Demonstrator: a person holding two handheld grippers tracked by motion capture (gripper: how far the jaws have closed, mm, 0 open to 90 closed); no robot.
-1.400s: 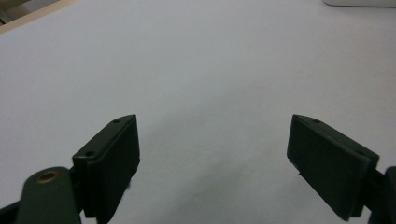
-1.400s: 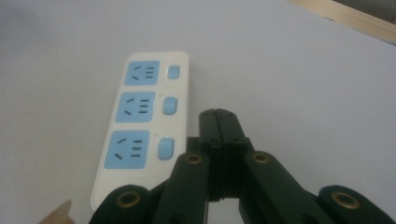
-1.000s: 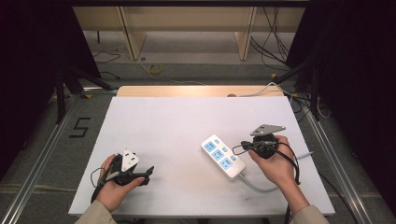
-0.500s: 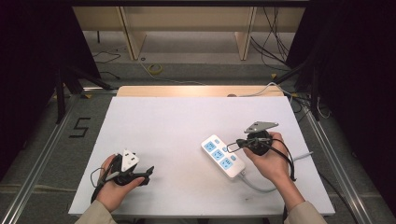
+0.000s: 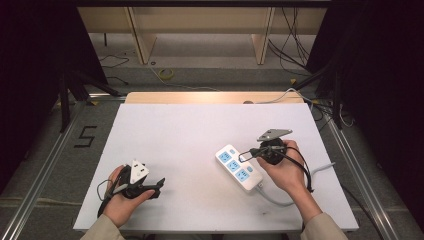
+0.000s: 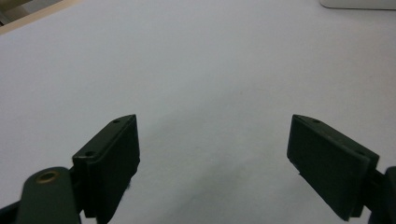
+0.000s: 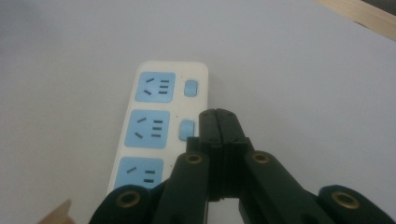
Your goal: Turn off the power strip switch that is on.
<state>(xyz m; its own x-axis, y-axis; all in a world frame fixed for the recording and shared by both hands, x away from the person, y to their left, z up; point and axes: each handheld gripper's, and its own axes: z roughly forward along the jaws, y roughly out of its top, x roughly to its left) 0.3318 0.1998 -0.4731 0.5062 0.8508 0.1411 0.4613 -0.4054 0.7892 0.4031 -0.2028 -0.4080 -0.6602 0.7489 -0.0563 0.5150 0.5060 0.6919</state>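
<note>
A white power strip [image 5: 238, 167] with three blue sockets and blue switches lies on the white table [image 5: 200, 125], right of the middle. My right gripper [image 5: 243, 155] is held over its right edge by a hand. Its jaws are shut with nothing between them. In the right gripper view the closed tips [image 7: 218, 114] sit just beside the middle switch [image 7: 187, 129] of the strip [image 7: 149, 126]. My left gripper [image 5: 159, 185] rests near the front left of the table, open and empty. In the left gripper view its jaws [image 6: 212, 158] stand wide over bare table.
The strip's grey cable [image 5: 320, 167] runs off to the right, behind the right hand. A corner of the strip [image 6: 357, 3] shows at the top right of the left gripper view. Cables lie on the floor [image 5: 165, 75] beyond the table's far edge.
My right gripper has shifted slightly left, closer over the power strip, with its jaws still shut. The left gripper has stayed where it was.
</note>
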